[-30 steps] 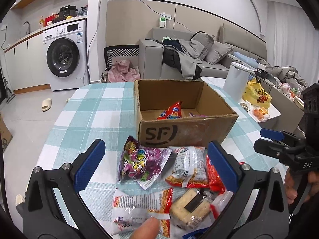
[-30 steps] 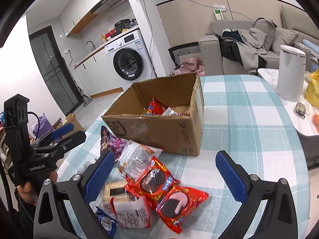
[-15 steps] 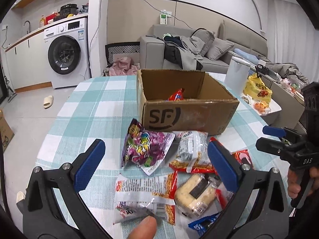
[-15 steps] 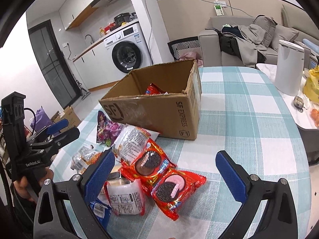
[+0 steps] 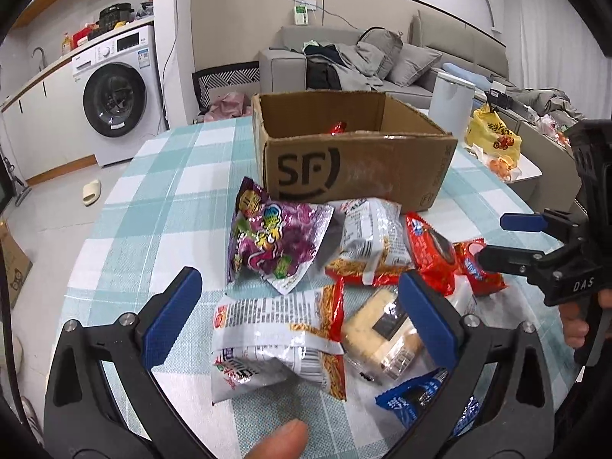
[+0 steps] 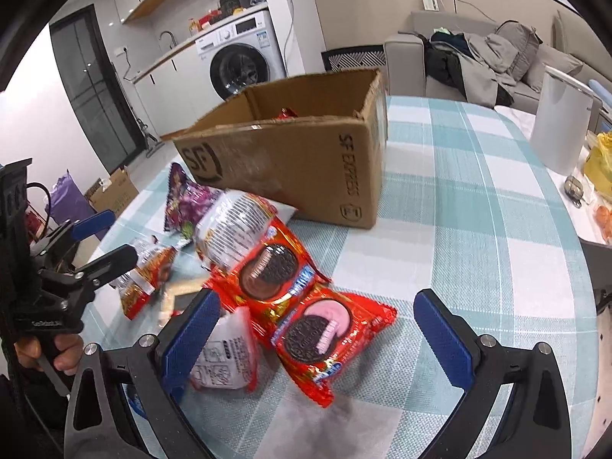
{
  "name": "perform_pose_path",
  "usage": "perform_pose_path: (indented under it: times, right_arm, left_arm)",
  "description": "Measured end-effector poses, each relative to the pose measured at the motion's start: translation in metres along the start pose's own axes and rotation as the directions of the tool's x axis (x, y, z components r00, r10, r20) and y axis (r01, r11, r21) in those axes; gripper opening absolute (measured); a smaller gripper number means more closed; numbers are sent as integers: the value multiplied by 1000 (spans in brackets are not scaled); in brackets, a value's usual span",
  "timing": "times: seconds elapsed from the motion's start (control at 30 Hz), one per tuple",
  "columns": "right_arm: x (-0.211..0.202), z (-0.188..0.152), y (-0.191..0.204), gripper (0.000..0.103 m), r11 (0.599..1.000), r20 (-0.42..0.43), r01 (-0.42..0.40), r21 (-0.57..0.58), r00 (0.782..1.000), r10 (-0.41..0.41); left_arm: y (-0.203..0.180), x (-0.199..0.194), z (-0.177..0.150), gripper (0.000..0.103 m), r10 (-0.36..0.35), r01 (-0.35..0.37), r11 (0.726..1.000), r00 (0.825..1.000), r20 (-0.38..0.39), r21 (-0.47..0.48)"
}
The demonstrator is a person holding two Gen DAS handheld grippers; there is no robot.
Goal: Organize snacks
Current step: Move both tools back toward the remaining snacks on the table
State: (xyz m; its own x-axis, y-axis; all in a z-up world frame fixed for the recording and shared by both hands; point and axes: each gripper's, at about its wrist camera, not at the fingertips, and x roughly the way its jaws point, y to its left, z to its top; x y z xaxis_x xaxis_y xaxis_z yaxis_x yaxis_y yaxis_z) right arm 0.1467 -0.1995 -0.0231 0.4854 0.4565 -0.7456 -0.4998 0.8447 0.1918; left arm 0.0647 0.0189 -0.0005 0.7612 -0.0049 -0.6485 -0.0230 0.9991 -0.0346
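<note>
Both grippers have dropped closer to the snack pile (image 5: 325, 290), left gripper (image 5: 302, 310) spread wide around the silver noodle packet (image 5: 279, 336) and right gripper (image 6: 317, 329) agape over the red cookie packs (image 6: 294, 298), likely choosing pickups for the cardboard box (image 5: 355, 168) at twelve o'clock.

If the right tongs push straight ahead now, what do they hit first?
Probably the red cookie packet with the pink filling: it lies between the open right tongs, just ahead. The cardboard box stands further back. Depth is uncertain.
</note>
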Motion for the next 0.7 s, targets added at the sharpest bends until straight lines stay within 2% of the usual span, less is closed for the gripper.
perform_pose_path:
  times: [0.33,0.7]
  right_arm:
    - [14,-8,-15,103,999,-82,42,24,996,-40]
    - [22,-10,-18,102,998,-109,55,18,993,-52]
  left_arm:
    - [9,13,-11,102,22,-23,1000,998,-55,-2]
    - [13,35,-18,102,18,-18,1000,991,-134,1]
